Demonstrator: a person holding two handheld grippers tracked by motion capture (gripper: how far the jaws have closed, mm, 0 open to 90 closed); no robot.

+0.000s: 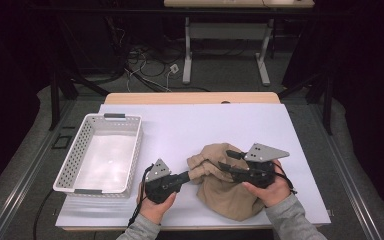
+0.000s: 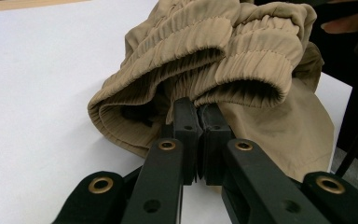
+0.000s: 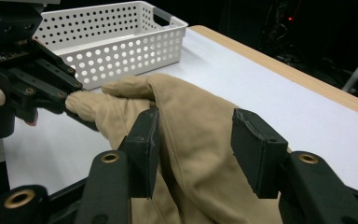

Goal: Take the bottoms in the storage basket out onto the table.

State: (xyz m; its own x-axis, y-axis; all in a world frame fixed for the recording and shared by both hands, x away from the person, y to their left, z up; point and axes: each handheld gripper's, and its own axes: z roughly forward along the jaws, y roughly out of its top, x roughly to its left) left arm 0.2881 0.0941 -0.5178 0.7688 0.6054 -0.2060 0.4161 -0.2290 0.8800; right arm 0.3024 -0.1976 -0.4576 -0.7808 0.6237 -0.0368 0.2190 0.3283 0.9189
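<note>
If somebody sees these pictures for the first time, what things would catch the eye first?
First the tan garment, bunched up at the near middle of the white table. The left gripper is shut on its elastic waistband, while the right gripper stands open over the cloth, which lies between its jaws. Next is the white perforated basket at the left, with nothing in it.

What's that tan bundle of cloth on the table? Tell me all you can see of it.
The tan garment looks like thin woven cloth with a gathered elastic band, perhaps a waistband. It lies crumpled in a heap on the white table sheet, right of the white basket and apart from it. The left gripper is shut on its banded edge. The right gripper stands open above a raised fold, its pads not pressing.
</note>
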